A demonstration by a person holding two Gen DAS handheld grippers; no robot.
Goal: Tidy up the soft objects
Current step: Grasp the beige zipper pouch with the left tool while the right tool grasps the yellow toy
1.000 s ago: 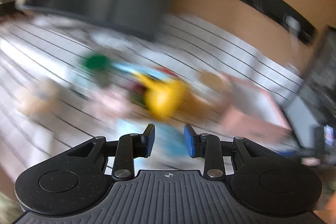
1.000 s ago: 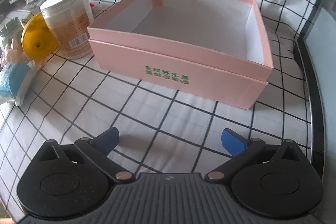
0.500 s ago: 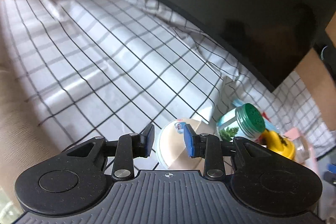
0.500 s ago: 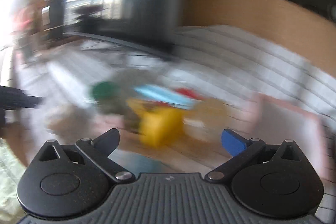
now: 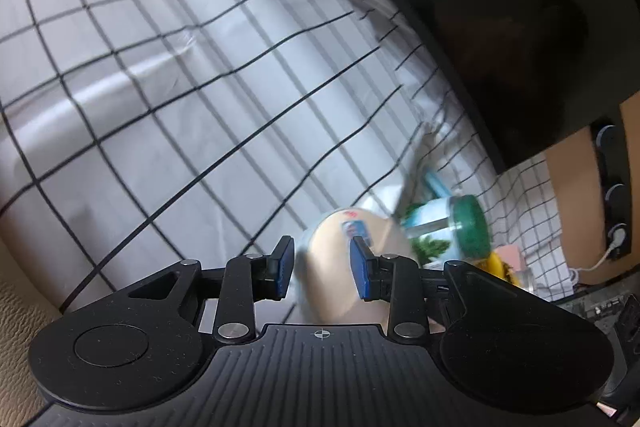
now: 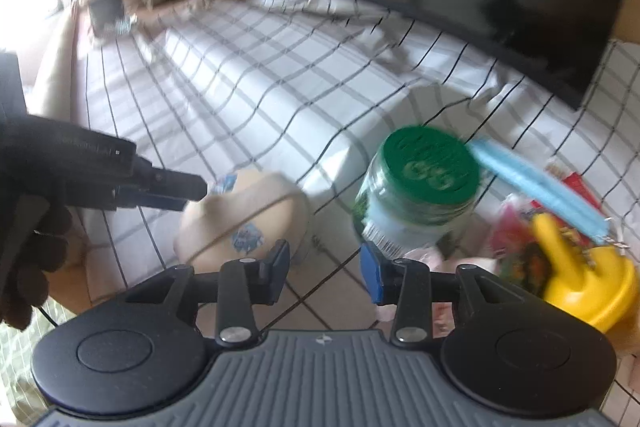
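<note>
Left tongs (image 5: 320, 269) opening around beige soft pouch (image 5: 344, 259) on checked desk (image 5: 180, 87); contact unclear through blur. Right tongs (image 6: 325, 275) closing, empty, near green-lidded jar (image 6: 416, 191).

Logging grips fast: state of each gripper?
Left gripper: opening, round beige pouch between jaws, not gripped.
Right gripper: closing, empty.
</note>
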